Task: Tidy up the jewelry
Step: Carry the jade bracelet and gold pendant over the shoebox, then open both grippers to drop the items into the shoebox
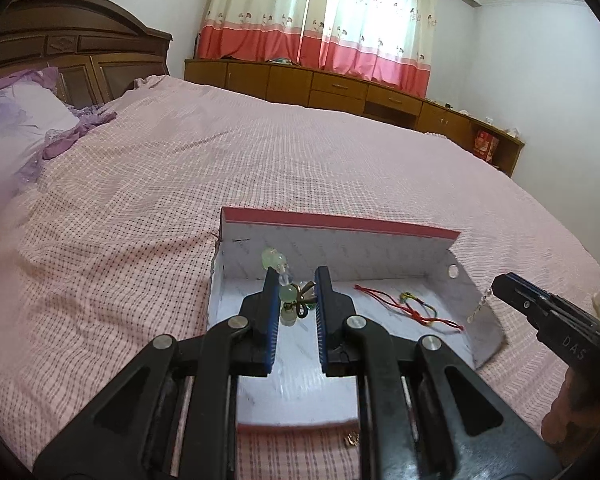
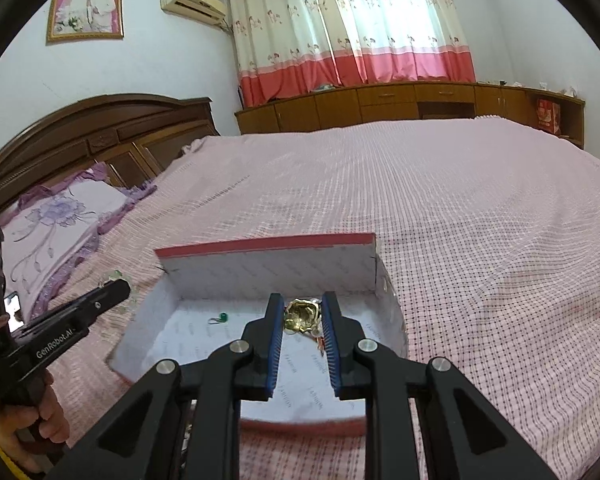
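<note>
An open box (image 1: pixel 340 226) with a pink rim and white lining lies on the bed. In it are a red string bracelet (image 1: pixel 384 304) and a small green-stone piece (image 2: pixel 220 317). My left gripper (image 1: pixel 295 276) hangs over the box's left part, shut on a string of pale green and clear beads (image 1: pixel 287 294) with a bronze bow. In the right wrist view the left gripper (image 2: pixel 120 286) shows beside the box's left wall. My right gripper (image 2: pixel 300 300) is over the box's right rear, shut on a gold ornament (image 2: pixel 300 314). The right gripper (image 1: pixel 500 284) dangles a clear chain (image 1: pixel 480 304).
The pink checked bedcover (image 1: pixel 260 152) spreads wide beyond the box. A purple pillow (image 2: pixel 56 224) and dark headboard (image 2: pixel 112 128) are at the left, and a wooden cabinet (image 2: pixel 400 100) runs under the curtains. A tiny gold item (image 1: pixel 353 438) lies before the box. A hand (image 2: pixel 40 412) holds the left gripper.
</note>
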The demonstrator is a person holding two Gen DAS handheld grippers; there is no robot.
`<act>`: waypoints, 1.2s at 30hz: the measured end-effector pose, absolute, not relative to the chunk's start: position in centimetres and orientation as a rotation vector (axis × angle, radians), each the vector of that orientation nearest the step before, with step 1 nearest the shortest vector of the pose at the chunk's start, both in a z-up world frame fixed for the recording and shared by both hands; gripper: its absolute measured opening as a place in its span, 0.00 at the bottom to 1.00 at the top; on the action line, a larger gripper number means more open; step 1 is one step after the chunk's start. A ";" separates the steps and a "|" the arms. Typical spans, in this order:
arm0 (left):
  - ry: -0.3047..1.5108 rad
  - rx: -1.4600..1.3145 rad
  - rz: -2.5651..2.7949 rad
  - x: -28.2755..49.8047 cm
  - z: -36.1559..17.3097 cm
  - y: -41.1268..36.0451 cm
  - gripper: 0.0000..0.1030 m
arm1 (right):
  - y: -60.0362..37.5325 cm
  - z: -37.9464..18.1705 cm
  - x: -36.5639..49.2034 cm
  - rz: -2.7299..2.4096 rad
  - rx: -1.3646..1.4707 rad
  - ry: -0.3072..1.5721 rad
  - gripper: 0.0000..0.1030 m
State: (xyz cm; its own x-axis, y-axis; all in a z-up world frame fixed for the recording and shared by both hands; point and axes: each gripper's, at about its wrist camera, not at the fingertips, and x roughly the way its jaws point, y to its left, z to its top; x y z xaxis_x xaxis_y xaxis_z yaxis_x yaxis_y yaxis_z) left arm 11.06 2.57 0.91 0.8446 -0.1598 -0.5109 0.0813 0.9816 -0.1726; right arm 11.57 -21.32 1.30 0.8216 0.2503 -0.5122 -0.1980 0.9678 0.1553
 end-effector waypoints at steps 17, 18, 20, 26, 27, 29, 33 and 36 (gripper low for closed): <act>0.642 -0.166 -0.109 14.4 -2.4 2.9 0.03 | -22.2 -3.6 16.1 0.203 0.114 0.677 0.21; 0.644 -0.166 -0.110 14.4 -2.4 2.9 0.04 | -22.3 -3.7 16.0 0.206 0.117 0.680 0.22; 0.645 -0.168 -0.115 14.3 -2.1 3.0 0.04 | -22.3 -3.7 16.1 0.207 0.118 0.685 0.25; 0.659 -0.174 -0.123 13.5 -0.8 3.2 0.21 | -22.5 -2.5 15.5 0.222 0.127 0.678 0.37; 0.655 -0.174 -0.123 13.2 -0.5 3.2 0.23 | -22.5 -2.1 15.1 0.228 0.131 0.672 0.39; 0.653 -0.178 -0.123 12.6 0.1 3.5 0.25 | -22.6 -1.5 14.5 0.232 0.134 0.663 0.41; 0.654 -0.188 -0.127 10.9 1.4 4.0 0.28 | -22.6 0.1 12.6 0.249 0.142 0.646 0.43; 0.650 -0.183 -0.125 9.4 2.2 4.2 0.29 | -22.7 1.4 10.9 0.259 0.155 0.630 0.46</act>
State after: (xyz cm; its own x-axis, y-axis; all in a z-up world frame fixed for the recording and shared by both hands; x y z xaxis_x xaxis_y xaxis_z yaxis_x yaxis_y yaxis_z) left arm 9.40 4.23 2.22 0.7894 -0.1723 -0.5892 0.0580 0.9764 -0.2079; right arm 10.93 -22.68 1.35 0.7770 0.2851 -0.5612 -0.1915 0.9564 0.2206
